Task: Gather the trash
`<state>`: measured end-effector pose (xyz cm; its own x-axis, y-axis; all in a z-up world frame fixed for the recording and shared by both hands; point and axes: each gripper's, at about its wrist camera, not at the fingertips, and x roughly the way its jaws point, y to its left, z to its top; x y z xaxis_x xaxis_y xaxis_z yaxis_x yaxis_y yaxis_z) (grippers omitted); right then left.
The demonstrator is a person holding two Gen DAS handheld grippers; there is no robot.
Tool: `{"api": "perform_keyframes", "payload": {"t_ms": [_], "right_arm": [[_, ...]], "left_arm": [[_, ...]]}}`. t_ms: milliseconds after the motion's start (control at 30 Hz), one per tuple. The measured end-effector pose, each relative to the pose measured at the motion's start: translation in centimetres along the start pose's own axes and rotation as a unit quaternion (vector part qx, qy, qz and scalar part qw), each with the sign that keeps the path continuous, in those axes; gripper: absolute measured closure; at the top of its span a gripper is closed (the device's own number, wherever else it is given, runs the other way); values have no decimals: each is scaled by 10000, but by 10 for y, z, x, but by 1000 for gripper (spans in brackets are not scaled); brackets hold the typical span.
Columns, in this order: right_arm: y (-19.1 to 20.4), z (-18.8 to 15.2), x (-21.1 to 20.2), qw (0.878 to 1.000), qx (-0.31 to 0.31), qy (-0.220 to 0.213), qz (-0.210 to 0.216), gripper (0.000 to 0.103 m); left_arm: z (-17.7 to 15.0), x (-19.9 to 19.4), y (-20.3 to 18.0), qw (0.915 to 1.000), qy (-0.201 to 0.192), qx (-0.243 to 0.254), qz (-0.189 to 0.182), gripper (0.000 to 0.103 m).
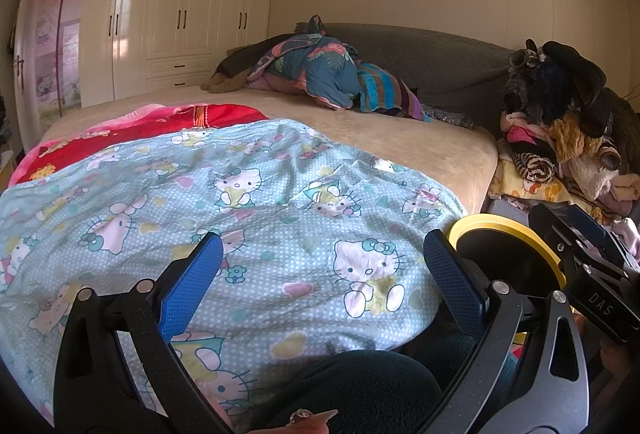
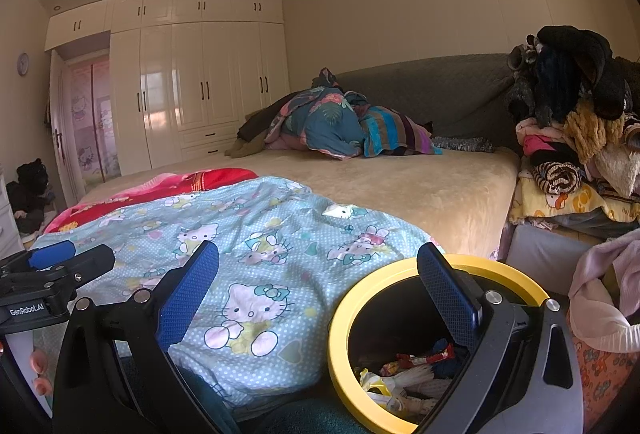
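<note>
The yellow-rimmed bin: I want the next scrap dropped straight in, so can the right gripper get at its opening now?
Probably yes. The right gripper is open and empty, beside the yellow-rimmed bin, whose mouth is uncovered.

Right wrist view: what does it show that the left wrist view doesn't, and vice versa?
Only the right wrist view shows trash inside the yellow-rimmed bin, plus a wall clock. Only the left wrist view shows a fingernail at its bottom edge. Both show the open left gripper, open right gripper, cartoon-cat quilt and bed.
</note>
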<state>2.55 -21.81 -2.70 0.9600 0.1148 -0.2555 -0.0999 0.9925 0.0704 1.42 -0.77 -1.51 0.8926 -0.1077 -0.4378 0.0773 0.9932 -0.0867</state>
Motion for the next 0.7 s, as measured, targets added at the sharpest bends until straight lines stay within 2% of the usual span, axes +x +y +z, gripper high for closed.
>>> {"api": "perform_keyframes", "payload": {"t_ms": [700], "right_arm": [[-1, -2, 1, 10000, 23, 8, -5, 6]], "left_arm": [[0, 0, 1, 10000, -1, -17, 3, 11]]}}
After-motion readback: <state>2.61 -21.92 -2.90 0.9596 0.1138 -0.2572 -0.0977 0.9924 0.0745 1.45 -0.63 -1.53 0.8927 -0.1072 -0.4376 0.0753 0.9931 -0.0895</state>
